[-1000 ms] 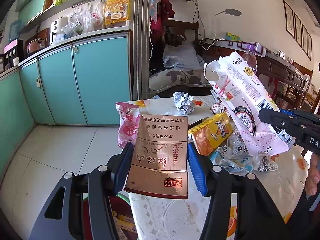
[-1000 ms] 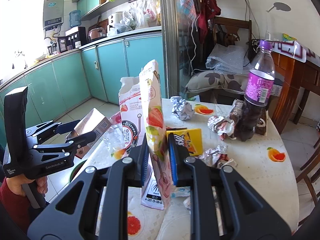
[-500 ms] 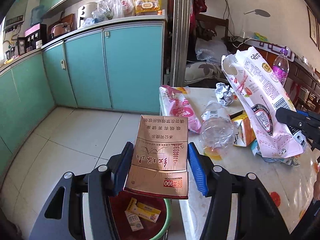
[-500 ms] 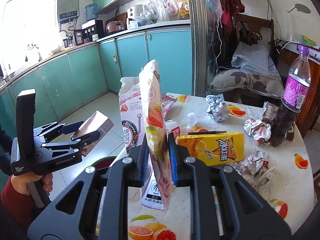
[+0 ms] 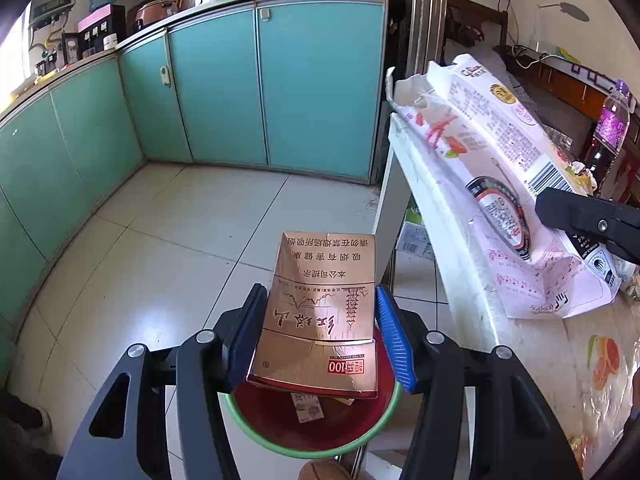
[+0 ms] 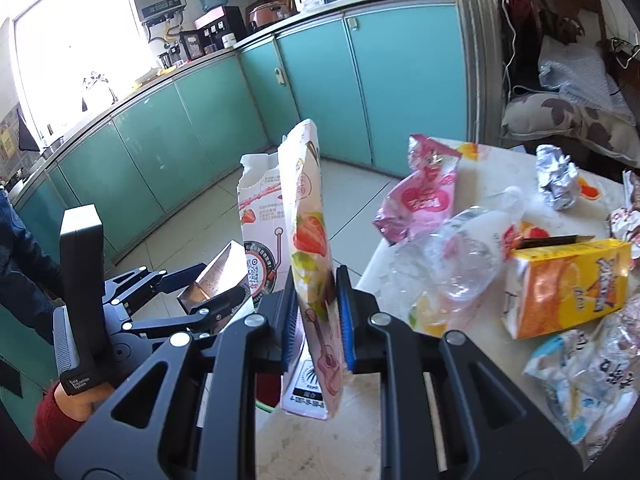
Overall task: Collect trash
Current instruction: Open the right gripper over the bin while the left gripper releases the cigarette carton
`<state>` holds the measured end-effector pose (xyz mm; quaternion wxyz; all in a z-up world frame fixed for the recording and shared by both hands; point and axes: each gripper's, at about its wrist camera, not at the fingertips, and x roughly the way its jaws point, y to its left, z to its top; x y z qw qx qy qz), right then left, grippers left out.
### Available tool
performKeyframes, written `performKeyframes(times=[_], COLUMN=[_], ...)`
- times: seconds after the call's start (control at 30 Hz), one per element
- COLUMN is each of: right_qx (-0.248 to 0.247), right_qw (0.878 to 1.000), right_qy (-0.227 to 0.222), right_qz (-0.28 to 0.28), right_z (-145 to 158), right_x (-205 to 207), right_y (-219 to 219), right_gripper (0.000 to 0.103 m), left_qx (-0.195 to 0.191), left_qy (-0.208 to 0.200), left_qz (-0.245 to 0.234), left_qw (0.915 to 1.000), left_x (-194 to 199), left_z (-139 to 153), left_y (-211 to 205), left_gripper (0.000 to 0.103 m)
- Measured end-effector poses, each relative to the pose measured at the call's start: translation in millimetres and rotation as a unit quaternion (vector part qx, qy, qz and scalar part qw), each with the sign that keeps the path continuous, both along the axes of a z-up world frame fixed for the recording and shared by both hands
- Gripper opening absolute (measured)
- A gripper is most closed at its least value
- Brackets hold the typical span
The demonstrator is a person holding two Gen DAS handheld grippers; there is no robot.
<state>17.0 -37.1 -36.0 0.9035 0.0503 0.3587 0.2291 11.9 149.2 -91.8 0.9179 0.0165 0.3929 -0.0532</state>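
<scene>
My left gripper (image 5: 318, 334) is shut on a copper-coloured cigarette box (image 5: 320, 304), held over a red bin with a green rim (image 5: 308, 436) on the floor beside the table. My right gripper (image 6: 317, 318) is shut on a flattened pink-and-white strawberry snack bag (image 6: 308, 240), upright over the table's left edge. The same bag (image 5: 492, 184) shows in the left wrist view, slanting above the table, with a right finger (image 5: 588, 220) clamped on it. In the right wrist view the left gripper (image 6: 200, 284) and its box (image 6: 218, 280) hang low at left.
The white table (image 6: 472, 160) carries a pink wrapper (image 6: 424, 192), a crushed clear bottle (image 6: 452, 256), a yellow juice carton (image 6: 568, 284), foil balls (image 6: 556, 176) and other wrappers. Teal cabinets (image 5: 224, 92) line the tiled floor (image 5: 140, 256). A purple-labelled bottle (image 5: 610, 124) stands far right.
Both grippers have swung left and down off the table toward the floor. The cigarette box is now over the bin; the snack bag has followed to the table's edge. Both grips unchanged.
</scene>
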Motion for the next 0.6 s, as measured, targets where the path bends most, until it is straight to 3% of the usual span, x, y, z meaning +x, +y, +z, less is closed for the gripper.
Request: performKeyframes(times=[0.07,0.1,0.17,0.23,0.33,0.53,0.6], right_qx=[-0.001,0.004,0.017,0.018,0.019,0.009,0.001], right_qw=[1.000,1.000,0.999,1.000,1.000,1.000,1.000], right_qy=[0.011,0.018,0.029,0.024,0.013,-0.010,-0.013], right_qz=[0.005,0.007,0.006,0.003,-0.004,-0.013,-0.014], right_z=[-7.0,-10.0,-13.9,-13.0,-8.0,2.3,4.2], right_x=[6.0,8.8,13.1,12.9,10.3,-2.1,-6.6], right_y=[11.8,15.7,19.4,21.0,17.7,1.0,-4.5], right_gripper=[0.019,0.023,0.033,0.033,0.046,0.047,0.053], left_qx=[-0.003,-0.003,-0.002,-0.006,-0.015,-0.005,-0.007], left_qy=[0.011,0.015,0.012,0.009,0.009,0.005,0.005], left_qz=[0.009,0.015,0.030,0.039,0.046,0.030,0.025], left_qw=[0.9999,0.9998,0.9995,0.9992,0.9988,0.9995,0.9996], left_x=[1.4,2.2,1.9,2.2,5.0,4.8,5.5], left_z=[-4.4,-6.1,-6.5,-4.9,-5.0,-5.3,-4.4], left_y=[6.2,9.0,13.5,18.5,22.2,11.2,6.2], left_gripper=[0.054,0.057,0.073,0.074,0.083,0.084,0.084])
